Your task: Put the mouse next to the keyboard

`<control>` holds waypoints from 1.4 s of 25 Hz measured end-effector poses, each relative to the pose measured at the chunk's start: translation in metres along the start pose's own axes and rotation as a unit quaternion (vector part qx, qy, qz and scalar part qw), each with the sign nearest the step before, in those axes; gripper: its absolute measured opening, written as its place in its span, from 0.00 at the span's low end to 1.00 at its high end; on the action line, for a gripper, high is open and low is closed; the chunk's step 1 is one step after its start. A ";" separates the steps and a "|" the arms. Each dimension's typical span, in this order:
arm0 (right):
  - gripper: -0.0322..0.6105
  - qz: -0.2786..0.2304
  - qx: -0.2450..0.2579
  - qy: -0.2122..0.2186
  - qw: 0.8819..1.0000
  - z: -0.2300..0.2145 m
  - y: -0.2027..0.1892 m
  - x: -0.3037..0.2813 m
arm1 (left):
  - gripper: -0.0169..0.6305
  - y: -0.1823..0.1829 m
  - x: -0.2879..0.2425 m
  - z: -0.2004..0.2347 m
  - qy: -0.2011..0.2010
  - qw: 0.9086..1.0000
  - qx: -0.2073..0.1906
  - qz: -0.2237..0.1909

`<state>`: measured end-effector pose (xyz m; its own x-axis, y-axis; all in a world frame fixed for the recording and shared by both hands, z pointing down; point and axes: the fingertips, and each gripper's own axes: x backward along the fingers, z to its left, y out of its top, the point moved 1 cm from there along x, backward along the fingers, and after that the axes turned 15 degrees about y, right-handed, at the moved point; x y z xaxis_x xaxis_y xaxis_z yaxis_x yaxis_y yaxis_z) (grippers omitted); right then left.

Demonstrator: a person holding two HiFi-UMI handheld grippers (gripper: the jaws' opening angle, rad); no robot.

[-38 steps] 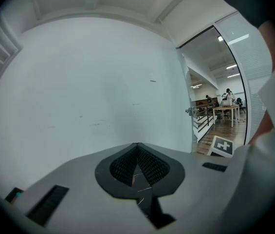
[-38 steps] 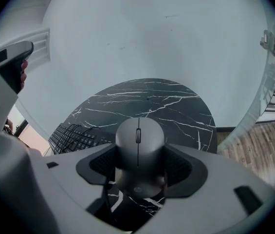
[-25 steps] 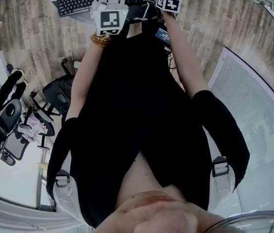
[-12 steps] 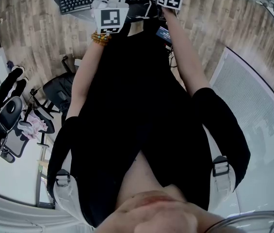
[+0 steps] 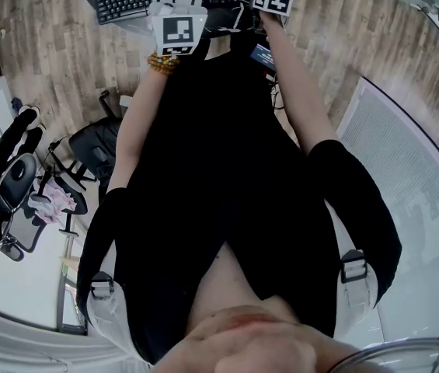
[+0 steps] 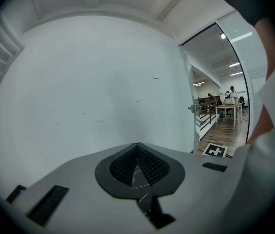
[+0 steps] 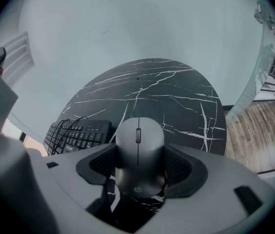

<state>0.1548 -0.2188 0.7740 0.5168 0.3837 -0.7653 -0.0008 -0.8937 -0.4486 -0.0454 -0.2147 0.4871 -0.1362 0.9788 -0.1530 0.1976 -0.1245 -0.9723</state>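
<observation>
Mouse [image 7: 138, 145] gripped by right hand-held gripper [image 7: 138, 168] above bare tabletop [image 7: 176, 91] beside keyboard [image 7: 79, 135]; left hand-held gripper [image 6: 137, 167] closed.

Both bare forearms reach forward and away from the body out of short black sleeves, the left arm [image 5: 136, 123] with a beaded bracelet [image 5: 161, 63] at the wrist and the right arm [image 5: 297, 92] stretched a little further out. The left gripper [image 6: 137, 165] has its two dark ribbed jaws pressed together with nothing between them, and its marker cube [image 5: 178, 33] faces the head camera. The right gripper [image 7: 138, 156] has its jaws clamped on the flanks of a grey mouse [image 7: 138, 143], which sits lengthwise between them, nose pointing away.
</observation>
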 end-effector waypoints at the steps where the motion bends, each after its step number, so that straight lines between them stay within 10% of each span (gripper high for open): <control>1: 0.49 0.001 -0.002 -0.001 1.000 0.000 -0.001 -0.001 | 0.05 0.000 0.000 0.001 0.000 1.000 0.001 0.000; 35: 0.49 0.067 -0.026 -0.021 0.997 -0.006 -0.006 -0.017 | 0.05 0.002 0.000 0.000 -0.004 1.000 0.004 -0.003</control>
<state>0.1512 -0.2213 0.7928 0.4795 0.2684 -0.8355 -0.0226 -0.9480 -0.3175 -0.0453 -0.2149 0.4848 -0.1446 0.9783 -0.1484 0.1882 -0.1200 -0.9748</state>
